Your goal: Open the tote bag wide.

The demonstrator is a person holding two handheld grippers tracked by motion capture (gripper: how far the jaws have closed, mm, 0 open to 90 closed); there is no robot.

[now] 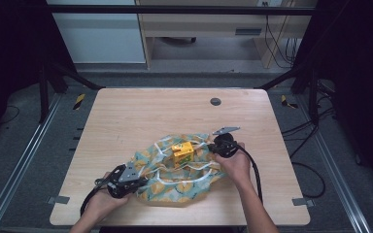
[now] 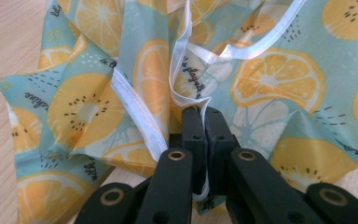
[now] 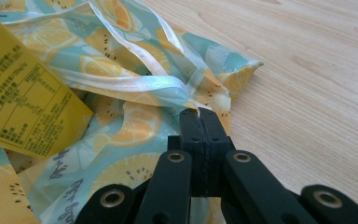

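Plainly crumpled, lemon-print bag [image 1: 175,182]

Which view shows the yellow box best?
The high view: the whole yellow box sits on the fruit-print cloth, between the two hand-held grippers. The right gripper view gives one printed face up close, cut off at the frame edge. The left gripper view has cloth instead.

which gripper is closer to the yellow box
The right gripper, clamped on the cloth's edge just beside the yellow box. The left gripper grips the near-left edge, farther off.
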